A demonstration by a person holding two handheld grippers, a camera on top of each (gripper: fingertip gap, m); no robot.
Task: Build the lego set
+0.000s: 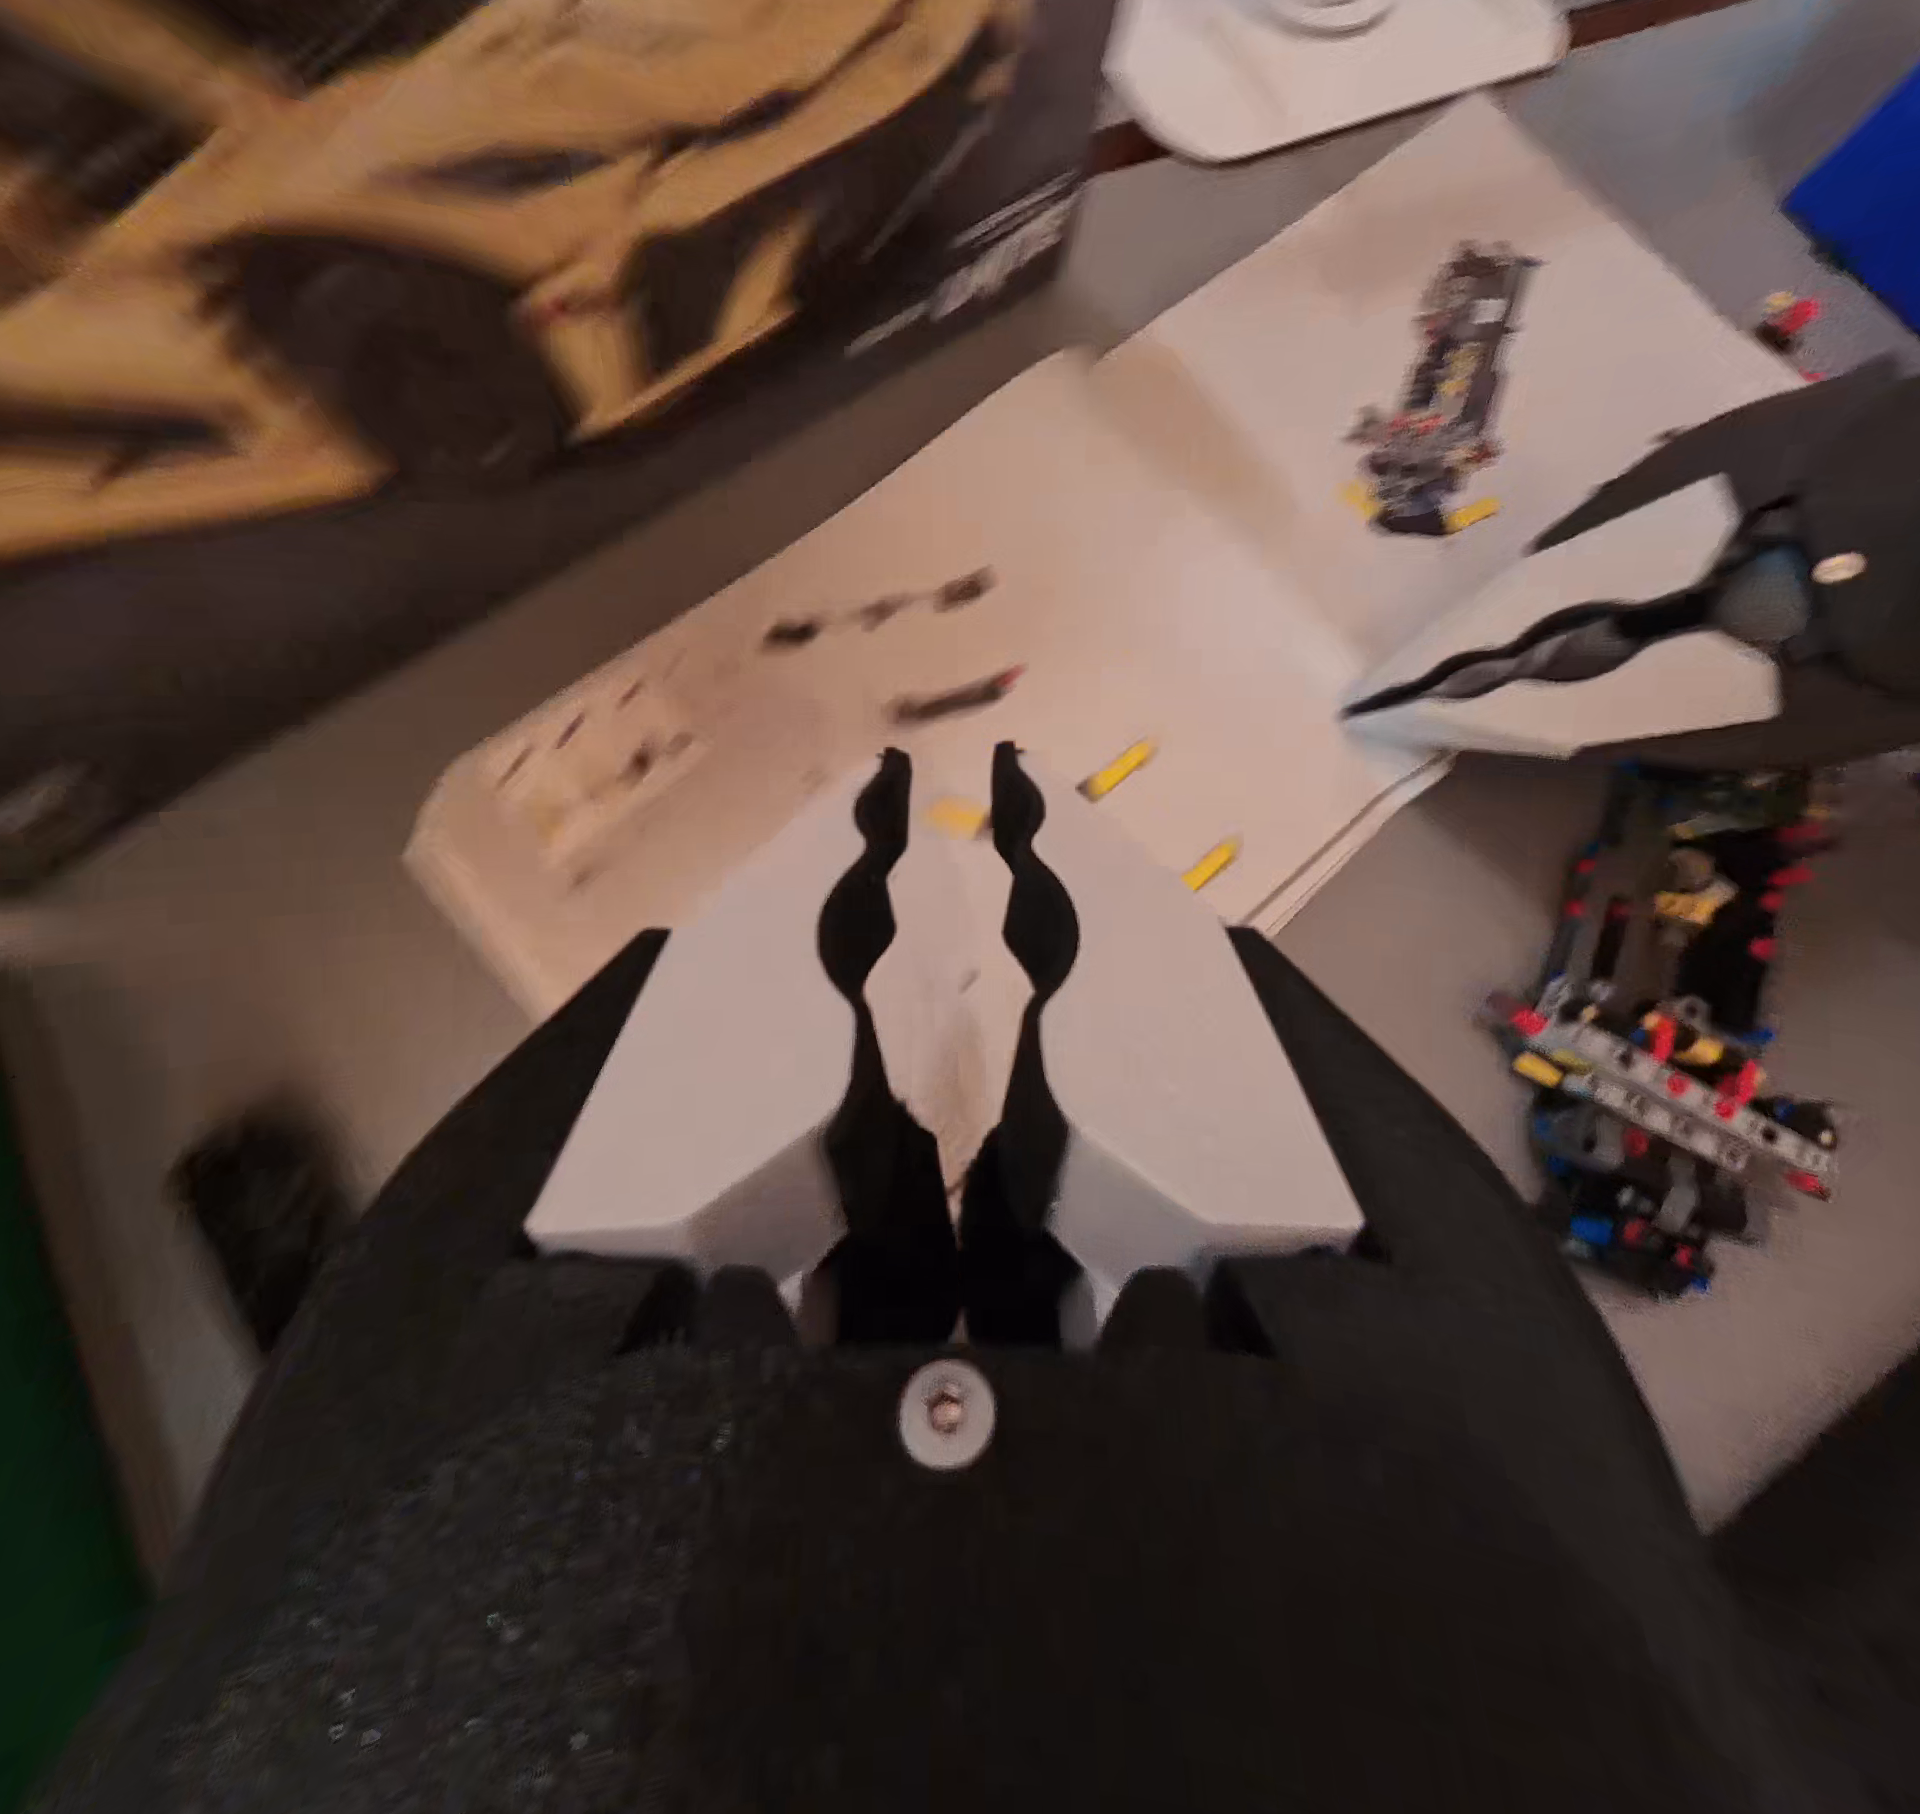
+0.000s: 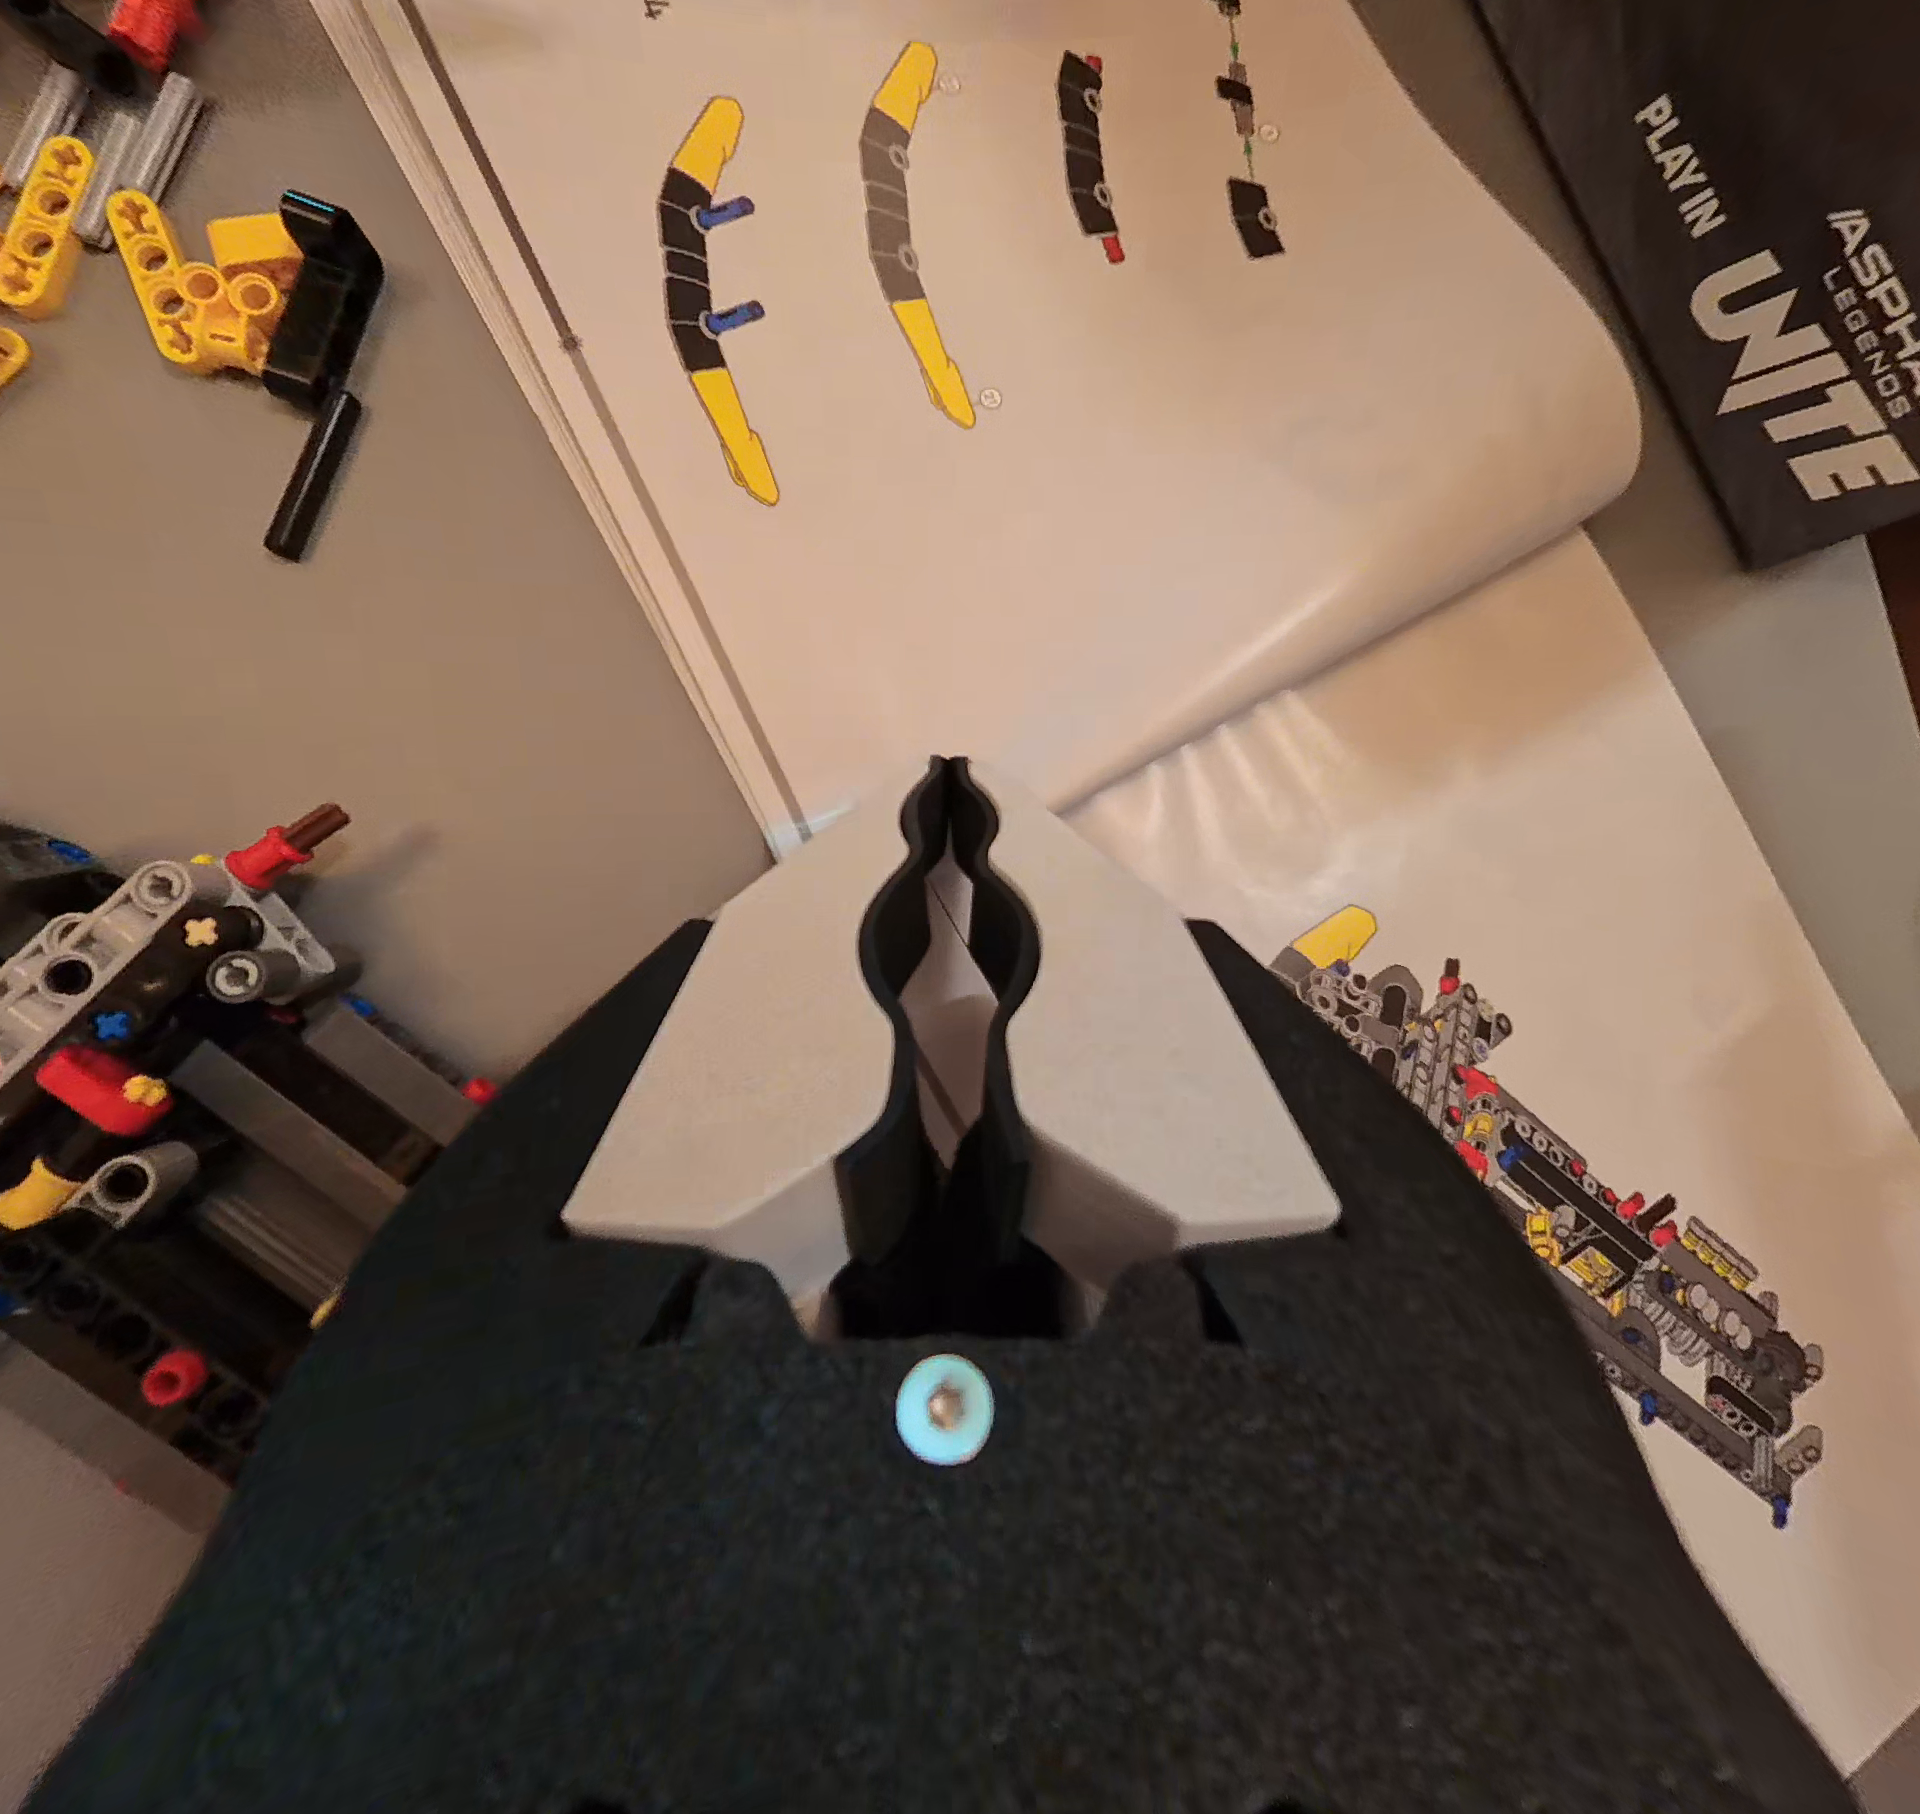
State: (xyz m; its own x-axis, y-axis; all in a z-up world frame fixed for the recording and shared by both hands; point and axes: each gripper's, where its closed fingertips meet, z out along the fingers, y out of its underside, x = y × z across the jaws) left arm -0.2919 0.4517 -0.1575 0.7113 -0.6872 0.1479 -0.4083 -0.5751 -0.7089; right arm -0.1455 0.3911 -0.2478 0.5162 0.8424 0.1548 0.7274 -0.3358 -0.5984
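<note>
Grey table [image 2: 260, 684], open booklet [image 2: 1143, 517] under both: left gripper [image 1: 951, 756] parted, right gripper [image 2: 951, 767] closed, empty, chassis [image 2: 135, 1068] beside.

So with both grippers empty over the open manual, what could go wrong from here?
1. The right gripper hangs shut at the instruction booklet edge; it could crease or drag a page.
2. The left wrist view is motion-blurred; the left gripper, jaws open, may swing into the right one nearby.
3. The partly built chassis beside the booklet could get knocked.
</note>
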